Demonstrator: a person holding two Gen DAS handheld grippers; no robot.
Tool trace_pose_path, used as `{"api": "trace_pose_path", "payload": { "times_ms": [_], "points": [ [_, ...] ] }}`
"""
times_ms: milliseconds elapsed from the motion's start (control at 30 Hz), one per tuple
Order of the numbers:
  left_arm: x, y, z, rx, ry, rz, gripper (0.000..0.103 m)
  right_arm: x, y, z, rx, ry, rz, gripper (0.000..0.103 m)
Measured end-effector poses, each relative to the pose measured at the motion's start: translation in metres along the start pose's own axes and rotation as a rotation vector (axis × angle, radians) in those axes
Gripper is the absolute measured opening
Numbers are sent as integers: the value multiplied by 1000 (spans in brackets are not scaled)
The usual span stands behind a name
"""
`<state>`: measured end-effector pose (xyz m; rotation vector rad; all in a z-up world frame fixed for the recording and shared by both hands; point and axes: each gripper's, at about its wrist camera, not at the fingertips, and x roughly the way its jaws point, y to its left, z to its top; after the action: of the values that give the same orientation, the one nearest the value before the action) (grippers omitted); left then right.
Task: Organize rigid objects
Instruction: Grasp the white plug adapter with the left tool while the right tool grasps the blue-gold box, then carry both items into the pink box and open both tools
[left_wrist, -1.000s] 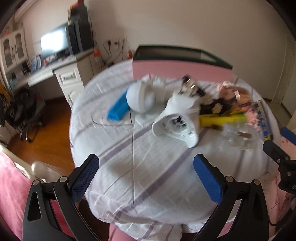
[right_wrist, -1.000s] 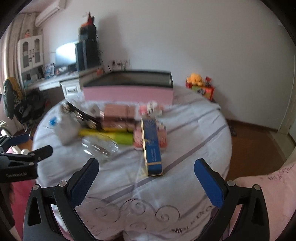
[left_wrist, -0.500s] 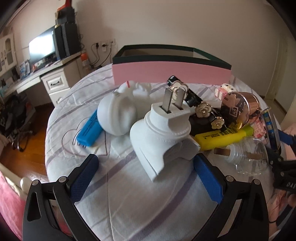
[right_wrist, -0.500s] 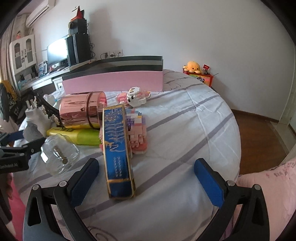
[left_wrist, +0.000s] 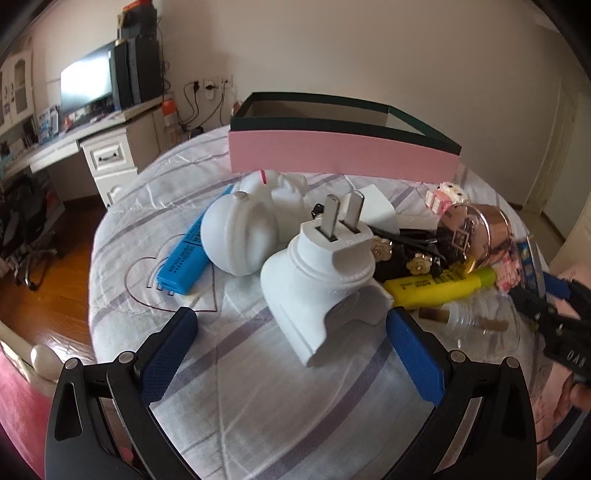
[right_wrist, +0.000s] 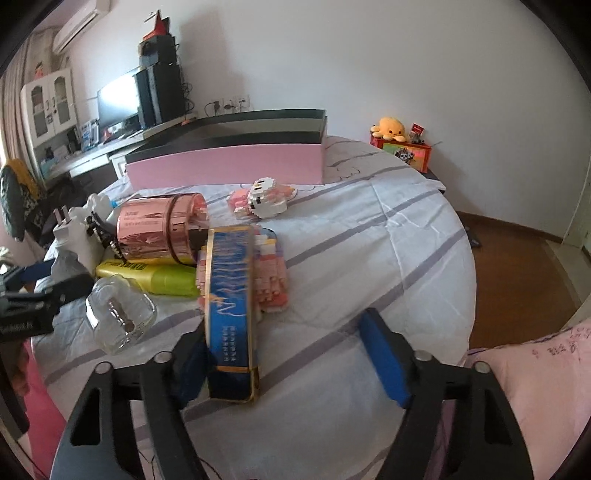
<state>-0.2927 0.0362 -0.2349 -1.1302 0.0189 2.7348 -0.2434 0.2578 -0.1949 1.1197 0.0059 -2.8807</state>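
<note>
Box, blue, stiff and light, is best taken across its narrow near end; right gripper, jaws just closing, is not yet pinching it.

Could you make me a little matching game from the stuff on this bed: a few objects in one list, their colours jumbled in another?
Things:
1. two-pronged plastic plug adapter
2. flat rectangular power bank
3. marker-shaped highlighter pen
4. shiny metallic cylinder tin

Colours:
A. rose gold
B. yellow
C. white
D. blue

Pairs: 1-C, 2-D, 3-B, 4-A
</note>
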Motion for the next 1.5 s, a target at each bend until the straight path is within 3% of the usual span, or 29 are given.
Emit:
{"api": "trace_pose_path", "payload": {
  "times_ms": [133,200,233,267,300,367,767,1067,1267,1500],
  "points": [
    [7,-6,4,30,1,43,102,1,2,2,-10,6,39,49],
    [7,-7,6,42,-13,25,92,1,5,4,-21,8,57,35],
    [6,-6,7,40,-17,15,77,1,5,4,-22,9,55,35],
    [5,-4,8,36,-19,10,69,0,4,2,-26,9,55,35],
    [4,-2,9,34,-19,6,69,1,5,3,-32,13,56,34],
    [2,2,9,34,-20,-25,69,-1,3,3,-17,12,76,21],
    [-30,10,17,53,-73,-74,69,-18,4,18,-31,-27,49,20],
    [-39,-4,70,117,-156,-104,69,-17,6,70,-70,-96,73,20],
    [-7,-9,124,131,-146,-133,69,10,14,125,-107,-111,104,20],
    [55,-8,187,128,-79,-169,69,86,30,184,-132,-25,146,21]
  ]
}}
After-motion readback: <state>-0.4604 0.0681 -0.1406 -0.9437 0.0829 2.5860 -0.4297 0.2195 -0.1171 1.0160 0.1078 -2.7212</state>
